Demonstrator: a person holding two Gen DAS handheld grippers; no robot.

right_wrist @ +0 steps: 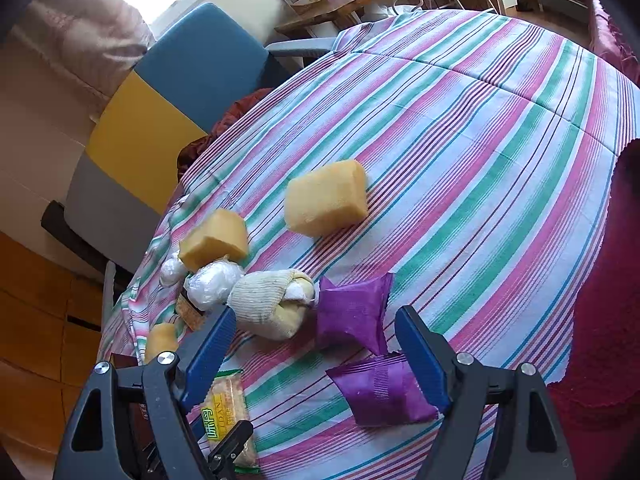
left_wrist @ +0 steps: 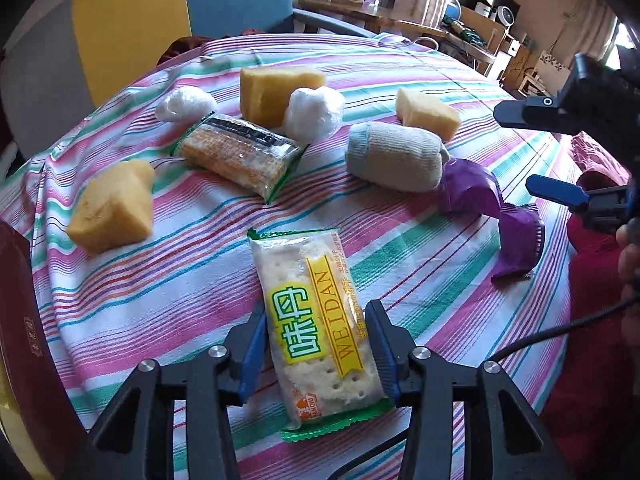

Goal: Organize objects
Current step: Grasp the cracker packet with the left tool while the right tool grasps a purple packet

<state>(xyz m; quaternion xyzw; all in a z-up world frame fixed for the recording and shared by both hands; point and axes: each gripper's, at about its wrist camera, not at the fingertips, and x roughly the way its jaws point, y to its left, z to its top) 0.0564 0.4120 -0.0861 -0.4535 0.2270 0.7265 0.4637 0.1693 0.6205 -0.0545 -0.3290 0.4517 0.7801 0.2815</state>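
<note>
- While loose items cover the striped cloth (left_wrist: pixel 420 264), the only container is a dark red box (left_wrist: pixel 24 320) at the far left edge; its inside cannot be seen.
- Just right of the box lies a yellow sponge block (left_wrist: pixel 112 208), alone.
- Back row: white wrapped wad (left_wrist: pixel 184 104), wafer packet (left_wrist: pixel 240 156) in front of it, second sponge block (left_wrist: pixel 276 92), and a white wrapped ball (left_wrist: pixel 316 112) touching that block.
- Cracker packet (left_wrist: pixel 316 328) lies flat on the cloth at centre front, long axis running away from the camera, right between the fingers of the left claw (left_wrist: pixel 316 306).
- Left claw narrow: both blue pads sit against the packet's long edges, gripping it; the packet rests on the cloth.
- Rolled sock (left_wrist: pixel 396 156) lies right of centre, with a third sponge block (left_wrist: pixel 428 112) just behind it.
- Two purple packets (left_wrist: pixel 468 188) lie right of the sock, the nearer one toward the cloth edge.
- Right claw (right_wrist: pixel 317 311) wide, holding nothing; it hangs over the purple packets, and the nearer packet (right_wrist: pixel 380 392) lies beside its right finger; contact cannot be told.
</note>
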